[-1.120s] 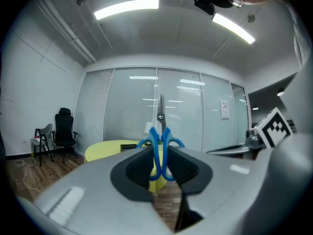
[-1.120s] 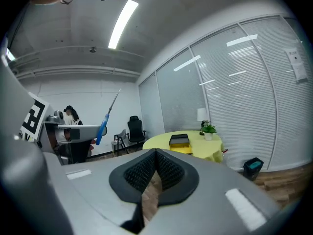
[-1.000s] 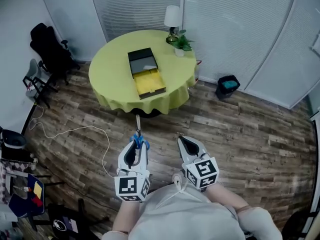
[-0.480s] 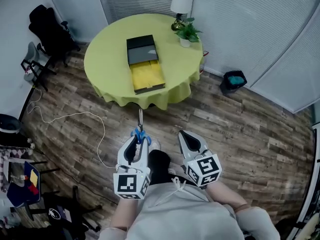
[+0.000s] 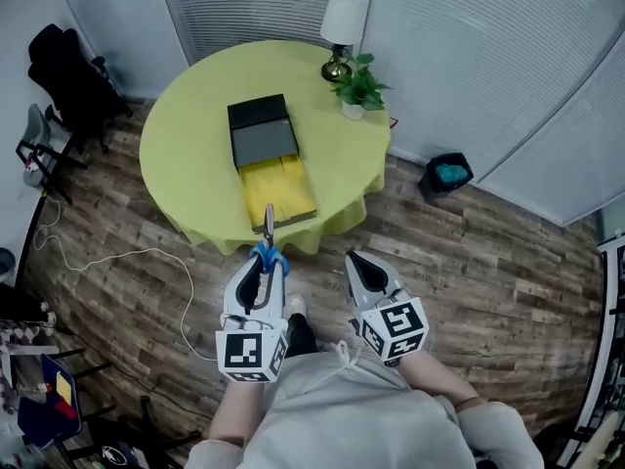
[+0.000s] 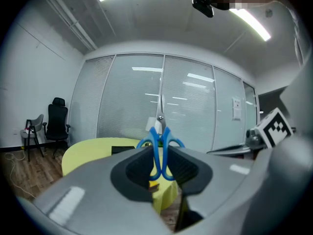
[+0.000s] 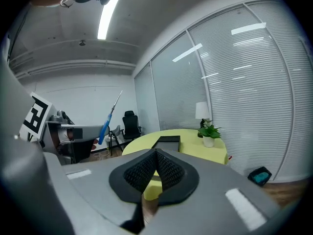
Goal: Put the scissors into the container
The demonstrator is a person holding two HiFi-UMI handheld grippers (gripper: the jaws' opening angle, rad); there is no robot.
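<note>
Head view gives us a round table (image 5: 186, 154) draped in smooth yellow-green cloth, set on a grey-brown wood-plank floor (image 5: 469, 252) before white slatted blinds (image 5: 469, 57). On it sit a flat rectangular container (image 5: 262, 132), black at the far half and yellow at the near, a white-shaded lamp (image 5: 340, 22) and a leafy potted plant (image 5: 359, 86). Our left gripper (image 5: 264, 274) pinches the scissors (image 5: 270, 255) by their blue plastic loops, with the steel blades pointing tableward, outside the container. Our right gripper (image 5: 355, 262) has its ribbed black pads pressed together, empty.
</note>
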